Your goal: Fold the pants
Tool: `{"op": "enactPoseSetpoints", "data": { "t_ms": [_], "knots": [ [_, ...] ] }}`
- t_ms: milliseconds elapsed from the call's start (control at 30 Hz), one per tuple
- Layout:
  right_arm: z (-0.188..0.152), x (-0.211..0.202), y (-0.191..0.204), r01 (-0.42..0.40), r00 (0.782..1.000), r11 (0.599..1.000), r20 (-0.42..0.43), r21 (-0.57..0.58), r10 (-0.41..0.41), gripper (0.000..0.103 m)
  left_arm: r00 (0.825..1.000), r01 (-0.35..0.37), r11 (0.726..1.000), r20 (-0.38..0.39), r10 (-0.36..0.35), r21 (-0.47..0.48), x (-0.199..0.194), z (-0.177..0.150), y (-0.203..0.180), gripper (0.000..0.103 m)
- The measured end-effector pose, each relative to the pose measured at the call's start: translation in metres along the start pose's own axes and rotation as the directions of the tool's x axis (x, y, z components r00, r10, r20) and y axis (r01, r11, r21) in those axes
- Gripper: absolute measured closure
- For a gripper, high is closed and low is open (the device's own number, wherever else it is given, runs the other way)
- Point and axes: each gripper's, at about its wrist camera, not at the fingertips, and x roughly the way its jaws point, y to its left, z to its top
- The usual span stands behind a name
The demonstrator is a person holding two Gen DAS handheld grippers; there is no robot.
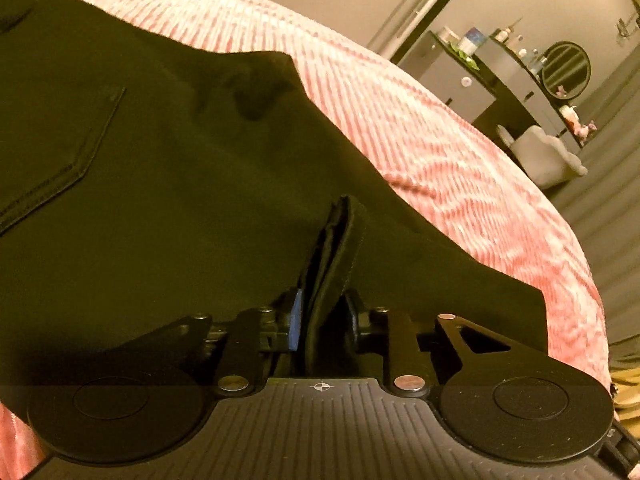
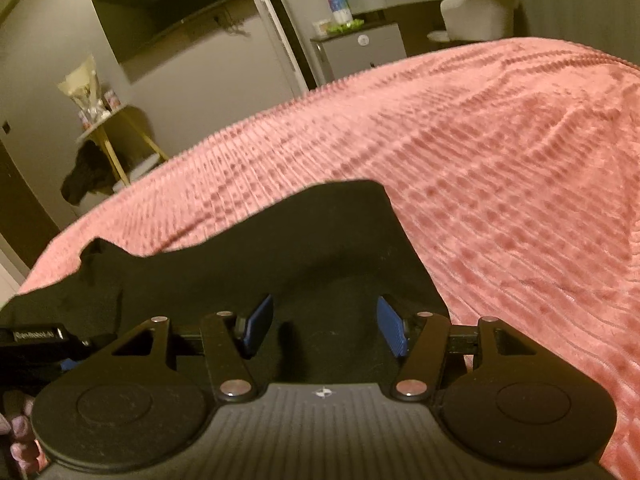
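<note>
Black pants (image 1: pixel 168 168) lie on a pink ribbed bedspread (image 1: pixel 440 140), a back pocket showing at the left of the left wrist view. My left gripper (image 1: pixel 324 320) is shut on a bunched fold of the pants' edge, which stands up between its blue pads (image 1: pixel 295 324). In the right wrist view the pants (image 2: pixel 280 248) lie under my right gripper (image 2: pixel 324 324), which is open with its blue pads (image 2: pixel 256 324) wide apart just above the black cloth. The pants' far end is out of both views.
The pink bedspread (image 2: pixel 500 180) stretches far ahead and to the right. Beyond the bed stand a dark dresser with bottles and a round mirror (image 1: pixel 566 70), a pale chair (image 2: pixel 480 12), a wall-mounted TV (image 2: pixel 168 12) and a small side table (image 2: pixel 112 140).
</note>
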Motion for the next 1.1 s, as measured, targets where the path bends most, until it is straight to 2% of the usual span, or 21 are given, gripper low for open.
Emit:
{"op": "enactPoseSetpoints", "data": {
  "t_ms": [233,367,533,867,967,1033,1100],
  "knots": [
    [-0.001,-0.003,0.003,0.008,1.0,1.0,0.01,-0.01,-0.008,0.045,0.999,0.018,1.0,0.039,-0.019,0.021,-0.008,0.002,-0.004,0.088],
    [-0.001,-0.009,0.003,-0.021,0.999,1.0,0.039,-0.015,0.022,0.045,0.994,0.042,0.998,0.097,-0.047,0.054,-0.019,0.004,-0.008,0.089],
    [-0.001,-0.01,0.003,-0.03,0.998,1.0,0.052,-0.01,0.03,0.045,0.983,0.003,0.99,0.179,-0.029,0.139,-0.027,0.003,-0.02,0.089],
    [-0.003,0.004,0.008,0.026,1.0,0.999,0.012,-0.039,-0.026,0.046,0.99,-0.03,0.992,0.142,0.013,0.119,-0.012,0.007,-0.016,0.088],
    [-0.003,0.007,0.009,0.033,0.999,0.998,0.016,-0.053,-0.032,0.057,0.989,-0.042,0.993,0.146,0.025,0.111,-0.014,0.005,-0.012,0.087],
    [-0.001,0.008,0.008,0.043,0.999,0.998,0.024,-0.05,-0.041,0.059,0.984,-0.071,0.992,0.169,0.054,0.102,-0.016,0.005,-0.011,0.085],
    [0.0,0.01,0.007,0.055,0.998,0.998,0.042,-0.041,-0.053,0.06,0.978,-0.103,0.992,0.188,0.089,0.069,-0.018,0.006,-0.007,0.06]
  ]
}}
